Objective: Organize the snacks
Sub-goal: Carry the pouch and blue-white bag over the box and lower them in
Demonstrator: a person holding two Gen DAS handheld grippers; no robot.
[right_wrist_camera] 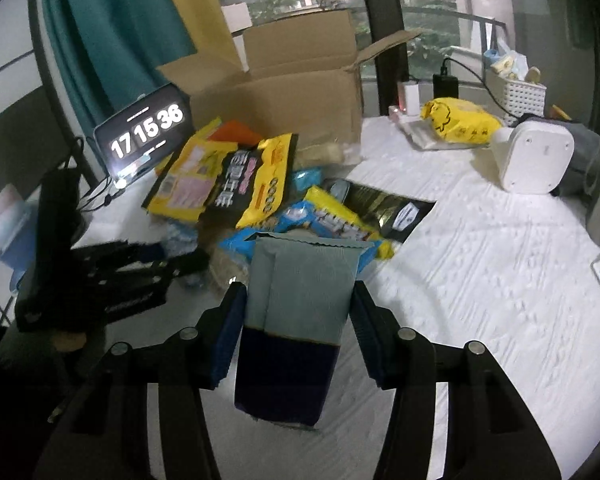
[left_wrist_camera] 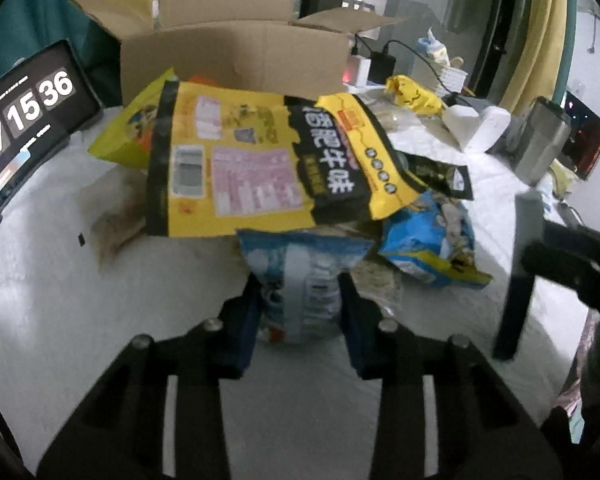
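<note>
In the left wrist view, the left gripper (left_wrist_camera: 300,304) is clenched on a crinkly blue-and-white snack bag (left_wrist_camera: 296,280) at the near edge of the snack pile. Over it lies a large flat yellow-and-black bag (left_wrist_camera: 236,164), with the open cardboard box (left_wrist_camera: 236,52) beyond. The grey-and-navy packet (left_wrist_camera: 518,264) appears only as a blurred strip at right.

In the right wrist view, the right gripper (right_wrist_camera: 298,316) grasps that flat, matte packet (right_wrist_camera: 296,308) upright, near the pile. Only here is the left gripper (right_wrist_camera: 180,262) seen from outside, at left. One clock (right_wrist_camera: 146,130) leans left of the box (right_wrist_camera: 284,96).

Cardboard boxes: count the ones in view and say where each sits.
1. The open cardboard box stands at the table's far edge by the window, behind the snack pile, right of the clock display. Nothing suggests another hidden.
</note>
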